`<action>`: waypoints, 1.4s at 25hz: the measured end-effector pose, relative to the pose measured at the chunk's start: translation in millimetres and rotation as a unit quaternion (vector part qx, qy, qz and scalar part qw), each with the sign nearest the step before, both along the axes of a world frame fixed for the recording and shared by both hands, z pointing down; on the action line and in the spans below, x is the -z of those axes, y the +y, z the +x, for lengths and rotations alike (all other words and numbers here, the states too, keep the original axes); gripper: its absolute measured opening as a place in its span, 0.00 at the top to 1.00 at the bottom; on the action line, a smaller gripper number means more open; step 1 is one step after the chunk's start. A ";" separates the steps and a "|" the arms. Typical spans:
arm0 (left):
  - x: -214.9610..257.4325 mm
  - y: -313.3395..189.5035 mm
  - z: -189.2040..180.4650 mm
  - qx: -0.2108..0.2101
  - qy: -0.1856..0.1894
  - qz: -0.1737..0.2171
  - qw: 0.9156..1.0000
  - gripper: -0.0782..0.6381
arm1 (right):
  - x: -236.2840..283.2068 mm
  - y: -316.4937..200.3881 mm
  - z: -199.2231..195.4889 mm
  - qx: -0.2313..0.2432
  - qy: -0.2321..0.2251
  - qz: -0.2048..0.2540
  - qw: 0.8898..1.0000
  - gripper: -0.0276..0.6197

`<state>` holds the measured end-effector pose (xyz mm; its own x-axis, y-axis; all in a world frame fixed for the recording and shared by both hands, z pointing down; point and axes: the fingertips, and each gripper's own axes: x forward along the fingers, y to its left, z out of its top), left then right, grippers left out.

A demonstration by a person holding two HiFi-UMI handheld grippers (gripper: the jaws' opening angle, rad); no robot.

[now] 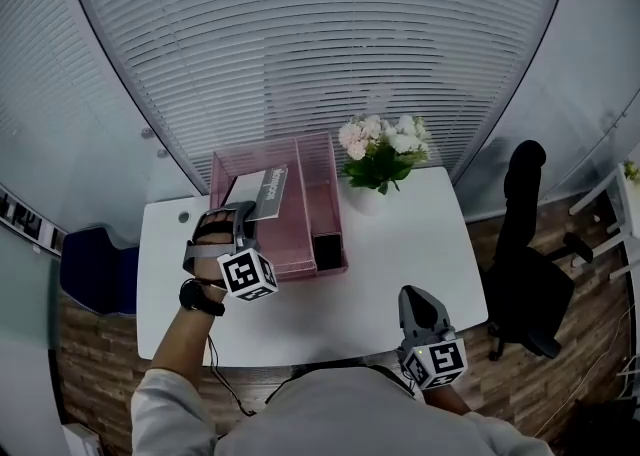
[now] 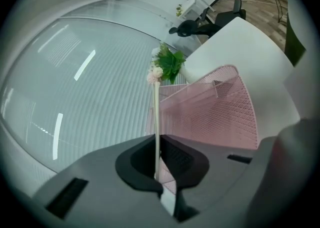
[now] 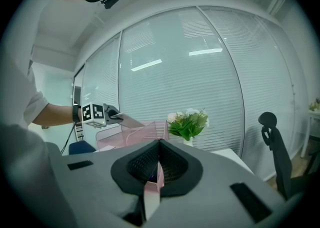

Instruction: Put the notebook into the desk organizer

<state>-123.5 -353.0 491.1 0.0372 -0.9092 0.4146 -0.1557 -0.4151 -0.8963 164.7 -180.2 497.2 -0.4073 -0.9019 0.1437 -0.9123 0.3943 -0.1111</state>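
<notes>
A pink mesh desk organizer (image 1: 318,189) stands at the back of the white table (image 1: 400,244). My left gripper (image 1: 238,216) is shut on a thin white notebook (image 1: 257,193) with a dark spine, held tilted over the organizer's left compartment. In the left gripper view the notebook (image 2: 156,117) runs edge-on between the pads of the left gripper (image 2: 158,161), with the organizer (image 2: 215,114) beyond. The right gripper (image 1: 420,299) hangs by the table's front right edge, shut and empty. The right gripper view shows the right gripper (image 3: 157,164), the left gripper (image 3: 111,117), the notebook (image 3: 129,120) and the organizer (image 3: 145,133).
A vase of pink and white flowers (image 1: 382,152) stands just right of the organizer. A black office chair (image 1: 525,274) is to the right of the table and a blue seat (image 1: 95,272) to the left. A glass wall with blinds (image 1: 300,34) runs behind.
</notes>
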 end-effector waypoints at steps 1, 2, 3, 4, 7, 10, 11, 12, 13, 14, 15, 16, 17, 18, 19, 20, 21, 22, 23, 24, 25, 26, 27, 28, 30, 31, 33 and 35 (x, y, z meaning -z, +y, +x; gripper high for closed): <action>-7.4 -2.4 1.1 0.001 -0.007 -0.014 1.000 0.87 | -0.6 -0.6 2.9 -0.002 0.001 0.002 1.000 0.94; -14.3 -4.2 2.3 0.001 -0.015 -0.026 1.000 0.87 | -1.2 -1.2 5.5 -0.004 0.001 0.003 1.000 0.94; -20.4 -5.4 3.4 0.000 -0.023 -0.036 0.999 0.87 | -1.9 -1.6 7.7 -0.007 0.000 0.004 1.000 0.94; -25.2 -6.2 4.5 -0.001 -0.030 -0.044 0.999 0.87 | -2.8 -2.0 9.9 -0.009 0.000 0.003 1.000 0.94; -34.4 -7.9 6.9 -0.002 -0.044 -0.060 0.997 0.87 | -3.2 -4.5 15.2 -0.016 -0.003 -0.003 1.000 0.94; -42.4 -8.3 8.1 -0.003 -0.052 -0.081 0.995 0.87 | -5.9 -6.2 17.4 -0.020 -0.006 -0.018 1.000 0.94; -44.5 -8.0 9.2 -0.004 -0.053 -0.090 0.995 0.87 | -7.5 -7.1 18.2 -0.020 -0.006 -0.017 1.000 0.94; -47.4 -7.4 10.2 -0.004 -0.054 -0.101 0.993 0.87 | -8.3 -8.5 19.2 -0.020 -0.008 -0.013 1.000 0.94; -51.1 -6.5 10.9 -0.003 -0.055 -0.115 0.992 0.86 | -8.4 -10.1 20.0 -0.021 -0.010 -0.008 1.000 0.94; -55.5 -5.4 11.4 -0.002 -0.057 -0.130 0.990 0.85 | -8.2 -11.4 20.5 -0.022 -0.012 -0.006 1.000 0.94; -60.2 -4.3 11.6 -0.001 -0.060 -0.145 0.988 0.83 | -8.1 -12.6 20.6 -0.022 -0.013 -0.005 1.000 0.94; -64.8 -3.2 11.4 0.000 -0.063 -0.160 0.985 0.82 | -8.1 -13.9 20.7 -0.022 -0.014 -0.005 1.000 0.94; -69.2 -2.1 11.1 0.001 -0.066 -0.174 0.983 0.80 | -8.3 -15.2 20.8 -0.022 -0.014 -0.006 1.000 0.94; -73.1 -0.9 10.7 0.002 -0.068 -0.187 0.980 0.78 | -8.6 -16.4 21.1 -0.023 -0.015 -0.005 1.000 0.94; -76.5 0.3 10.5 0.003 -0.069 -0.198 0.978 0.76 | -9.0 -17.3 21.5 -0.024 -0.015 -0.005 1.000 0.94; -79.0 1.4 10.6 0.003 -0.070 -0.208 0.976 0.74 | -9.3 -18.0 22.0 -0.025 -0.015 -0.005 1.000 0.94; -80.6 2.2 10.9 0.002 -0.071 -0.217 0.974 0.72 | -9.4 -18.5 22.4 -0.026 -0.015 -0.005 1.000 0.94; -81.8 2.9 11.2 0.001 -0.071 -0.224 0.972 0.70 | -9.5 -18.9 22.7 -0.027 -0.014 -0.004 1.000 0.94; -83.1 3.5 11.3 0.001 -0.072 -0.232 0.970 0.69 | -9.8 -19.3 23.0 -0.028 -0.015 -0.004 0.999 0.94; -84.7 4.3 11.2 0.000 -0.072 -0.241 0.968 0.67 | -10.2 -19.9 23.3 -0.029 -0.015 -0.004 0.999 0.94; -86.8 5.2 11.2 0.000 -0.072 -0.253 0.965 0.65 | -10.6 -20.6 23.6 -0.031 -0.016 -0.004 0.999 0.94; -88.8 6.2 11.4 0.000 -0.072 -0.266 0.961 0.63 | -11.0 -21.3 24.1 -0.032 -0.017 -0.004 0.999 0.94; -90.4 7.1 11.7 0.000 -0.071 -0.278 0.958 0.61 | -11.4 -21.8 24.5 -0.032 -0.017 -0.004 0.999 0.94; -91.4 7.7 11.9 0.000 -0.070 -0.289 0.955 0.61 | -11.7 -22.0 24.9 -0.033 -0.018 -0.005 0.999 0.94; -91.9 8.7 12.1 -0.001 -0.068 -0.309 0.949 0.60 | -11.9 -21.8 25.8 -0.035 -0.018 -0.005 0.999 0.94; -91.7 9.4 12.1 -0.001 -0.066 -0.321 0.945 0.58 | -11.9 -21.7 26.2 -0.036 -0.018 -0.005 0.999 0.94; -91.6 12.6 12.0 -0.003 -0.062 -0.349 0.935 0.56 | -12.1 -21.4 27.2 -0.039 -0.020 -0.005 0.999 0.94; -91.4 16.7 12.3 -0.006 -0.059 -0.376 0.925 0.51 | -13.7 -20.7 29.1 -0.042 -0.022 -0.009 0.999 0.94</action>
<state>-111.2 -336.3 582.6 -0.0405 -0.3623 0.9312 -0.0661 -0.9289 -0.3643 193.7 -200.9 510.9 -0.3372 -0.9305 0.1431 -0.9358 0.3147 -0.1586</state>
